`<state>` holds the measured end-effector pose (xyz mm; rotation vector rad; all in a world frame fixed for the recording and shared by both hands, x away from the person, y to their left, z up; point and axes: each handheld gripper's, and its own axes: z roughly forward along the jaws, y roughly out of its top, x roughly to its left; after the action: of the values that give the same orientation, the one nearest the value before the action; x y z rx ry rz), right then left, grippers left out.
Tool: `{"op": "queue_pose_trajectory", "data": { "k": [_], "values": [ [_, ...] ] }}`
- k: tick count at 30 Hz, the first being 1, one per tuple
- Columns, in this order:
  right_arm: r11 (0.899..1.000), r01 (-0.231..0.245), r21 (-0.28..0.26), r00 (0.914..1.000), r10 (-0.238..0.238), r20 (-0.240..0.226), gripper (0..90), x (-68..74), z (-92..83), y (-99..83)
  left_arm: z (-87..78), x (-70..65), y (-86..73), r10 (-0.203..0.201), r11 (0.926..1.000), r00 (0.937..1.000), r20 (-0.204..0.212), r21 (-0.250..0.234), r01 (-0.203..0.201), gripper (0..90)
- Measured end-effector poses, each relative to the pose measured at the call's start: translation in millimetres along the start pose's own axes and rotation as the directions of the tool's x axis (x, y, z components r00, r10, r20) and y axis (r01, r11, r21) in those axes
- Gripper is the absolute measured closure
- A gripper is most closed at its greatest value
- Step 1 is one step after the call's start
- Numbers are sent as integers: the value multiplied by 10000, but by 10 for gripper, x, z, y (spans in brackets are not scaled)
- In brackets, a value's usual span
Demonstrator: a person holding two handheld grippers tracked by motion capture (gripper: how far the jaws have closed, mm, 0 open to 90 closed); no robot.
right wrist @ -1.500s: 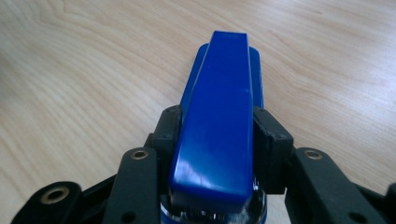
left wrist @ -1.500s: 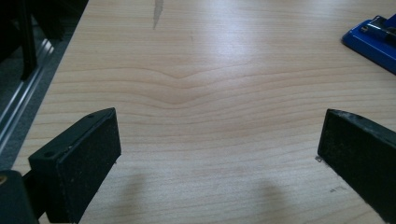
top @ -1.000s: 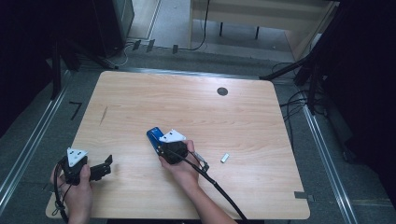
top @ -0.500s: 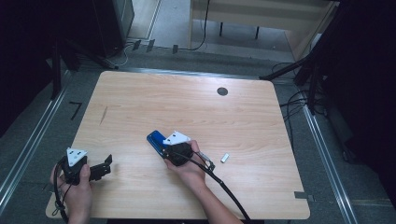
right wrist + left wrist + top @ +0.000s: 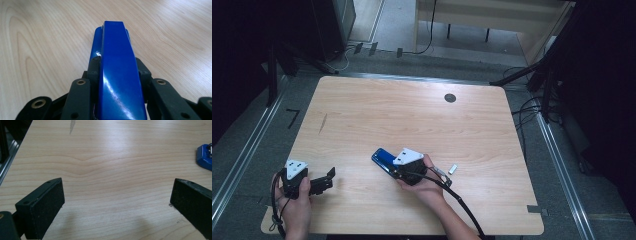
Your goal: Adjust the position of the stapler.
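The tabletop (image 5: pixel 472 130) is pale wood, nearly bare, and the work sits toward its near edge, a little left of the middle. There the right hand-held gripper (image 5: pixel 393 167) clamps a blue stapler (image 5: pixel 383 158) by its flanks: in the right gripper view the 2 black jaws press on either side of the stapler (image 5: pixel 117 72), whose glossy top arm runs straight out ahead over its base, low above the wood or resting on it; which, I cannot tell. The step in hand looks like carrying or placing the stapler, and the grip is far back on the body, so the long nose could dip or swing if the wrist rolls; best to keep the jaws level, move slowly across the wood, and set the base flat before letting go. The left hand-held gripper (image 5: pixel 323 182) waits near the near-left corner with its jaws spread wide and nothing between them, and the left gripper view shows the stapler's blue end (image 5: pixel 204 157) well off to one side; it could come over to steady the nose if needed. Just right of the right hand lies a small white piece (image 5: pixel 452 169), too small to identify, worth steering clear of along with the trailing cable (image 5: pixel 462 207).
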<state>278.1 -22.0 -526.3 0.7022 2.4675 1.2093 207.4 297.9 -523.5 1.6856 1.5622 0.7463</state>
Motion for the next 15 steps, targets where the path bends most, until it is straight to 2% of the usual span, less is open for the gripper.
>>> {"op": "queue_pose_trajectory", "data": {
  "k": [3,4,5,7,15],
  "values": [
    [9999,157,-7,9998,-157,-111,669,0,-44,-13,-7,-47,8,152,9999,9999,81,-27,-152,0],
    [9988,487,-73,9985,-489,-263,669,8,-96,-19,-11,-64,9,236,9997,9996,122,-52,-236,0],
    [9988,487,-73,9985,-489,-263,669,8,-96,-19,-16,-73,12,276,9996,9995,173,-39,-276,0],
    [9961,885,-40,9953,-886,-392,669,23,-154,-33,-24,-91,17,328,9994,9991,265,-122,-325,0],
    [9955,937,-144,9923,-946,-797,668,-24,-249,-152,-64,-118,22,289,9993,9977,613,-239,-274,0]
  ]
}}
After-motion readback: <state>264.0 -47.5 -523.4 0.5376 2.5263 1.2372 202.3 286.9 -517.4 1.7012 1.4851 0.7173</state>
